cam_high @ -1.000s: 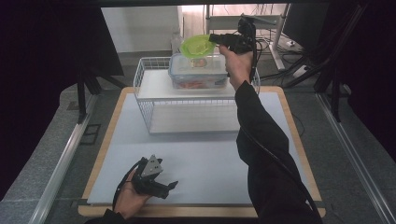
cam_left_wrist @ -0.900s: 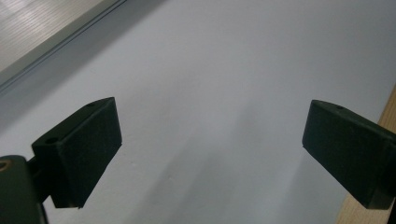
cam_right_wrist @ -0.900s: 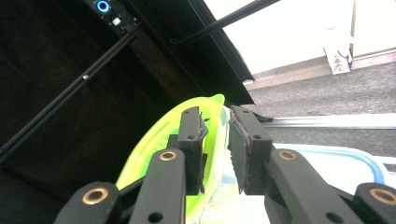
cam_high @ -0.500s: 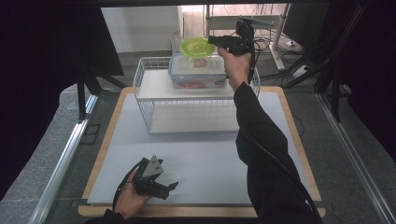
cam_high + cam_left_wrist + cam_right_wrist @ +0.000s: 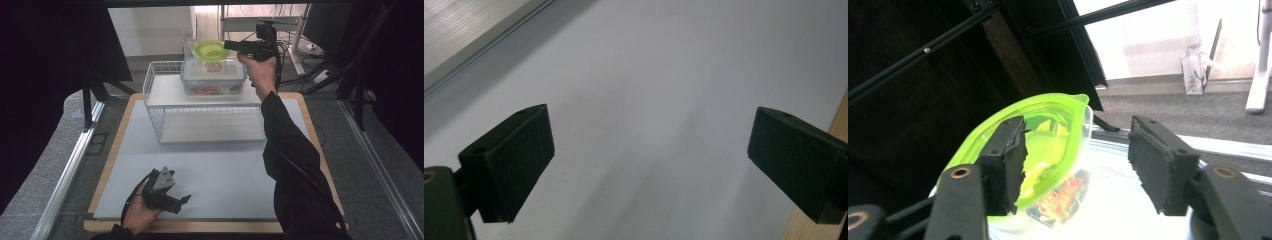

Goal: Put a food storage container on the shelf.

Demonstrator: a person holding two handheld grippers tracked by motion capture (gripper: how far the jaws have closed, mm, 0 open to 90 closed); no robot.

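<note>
One green cup (image 5: 211, 51) sits on one lidded box (image 5: 214, 76) atop one wire rack (image 5: 156, 95). Right gripper (image 5: 1075, 160) jaws open, just beside cup. Left gripper (image 5: 181, 202) rests on counter (image 5: 240, 175), jaws open, empty.

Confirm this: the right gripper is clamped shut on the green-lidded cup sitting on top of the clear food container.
Not quite. The right gripper is open, its jaws spread apart, as the right gripper view shows. The rest holds: the green-lidded cup does sit on the clear food container.
</note>
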